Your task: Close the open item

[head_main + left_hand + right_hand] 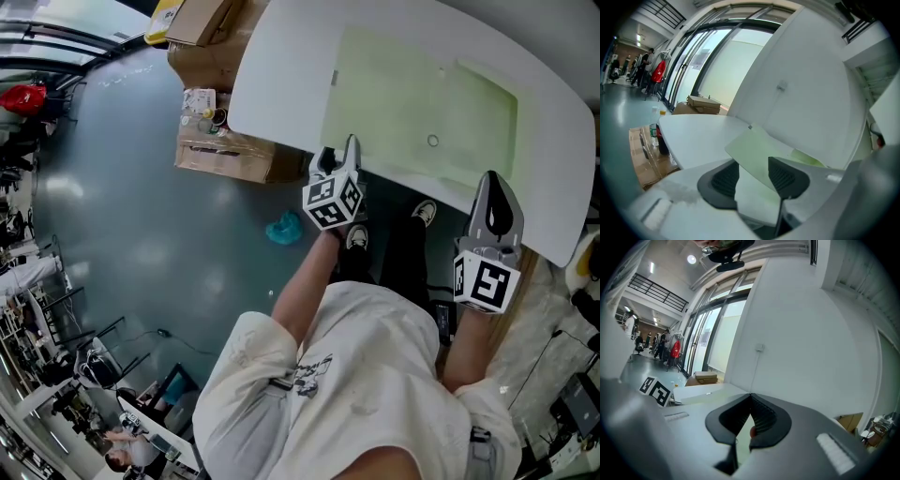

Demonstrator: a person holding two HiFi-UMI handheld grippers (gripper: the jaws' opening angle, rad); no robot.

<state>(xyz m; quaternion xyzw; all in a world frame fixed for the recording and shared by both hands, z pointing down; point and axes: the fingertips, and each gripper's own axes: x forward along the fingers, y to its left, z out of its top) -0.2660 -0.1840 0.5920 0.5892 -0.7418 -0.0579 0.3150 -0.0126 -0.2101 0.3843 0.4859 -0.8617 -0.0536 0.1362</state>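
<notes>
Nearest the person in the white T-shirt (375, 375), the left gripper (339, 155) hovers at the near edge of the white round-edged counter (281, 75), its jaws spread wide with nothing pinched. In its own view the jaws (752, 168) frame bare counter (698, 133) and the near corner of the task's thing. The right gripper (494, 183) is further right along the same edge. Its jaws are pressed together at the tips (751, 397), and a small reddish spot shows in the gap below them; what it is I cannot tell.

The pale green flat folder (412, 112) lies open on the counter just beyond both grippers. It is spread in two leaves side by side, the right one a slightly different shade, with a small round ring near the middle. From the left gripper it reads as a thin, smooth sheet (759, 145).

Beyond the counter's left end, brown cardboard boxes (230, 155) stand on the grey floor (122, 187).
</notes>
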